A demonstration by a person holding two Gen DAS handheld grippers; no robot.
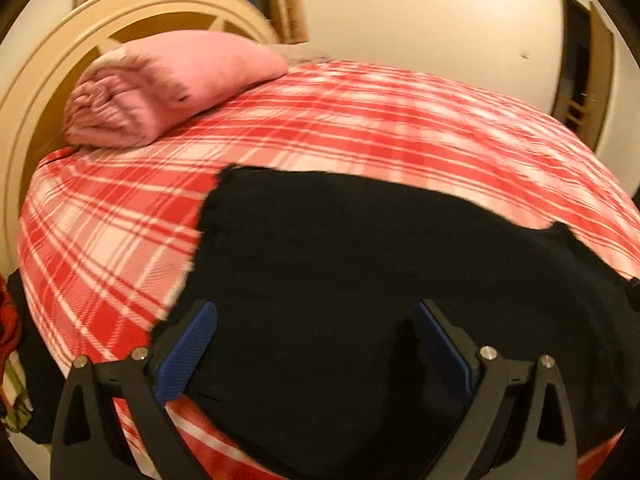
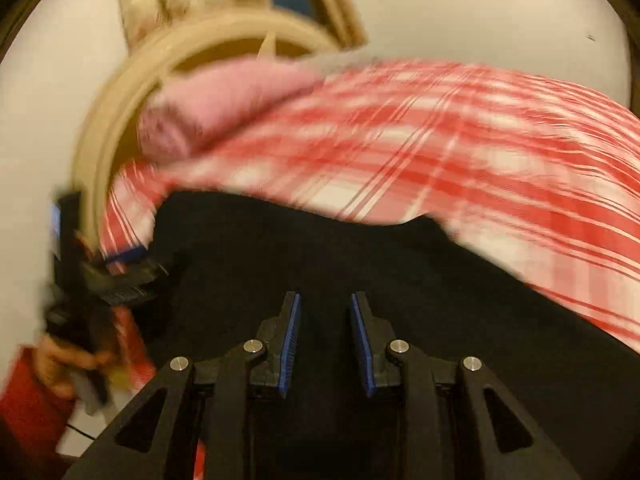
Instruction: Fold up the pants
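Note:
The black pants (image 1: 340, 264) lie folded flat on a red and white plaid bed cover (image 1: 360, 120). My left gripper (image 1: 316, 312) is open wide, its blue pads (image 1: 188, 348) just above the near part of the pants, holding nothing. In the right wrist view the pants (image 2: 320, 248) fill the lower half. My right gripper (image 2: 325, 304) hovers over them with its jaws partly open, a narrow gap between the blue pads (image 2: 290, 340), nothing between them. The left gripper (image 2: 120, 268) shows blurred at the pants' left edge, held by a hand.
A folded pink blanket (image 1: 160, 88) lies at the head of the bed against a cream curved headboard (image 1: 52, 68). Plaid bed cover (image 2: 480, 140) stretches beyond and right of the pants. A doorway (image 1: 580, 64) is at far right. Clothes hang off the bed's left edge (image 1: 12, 320).

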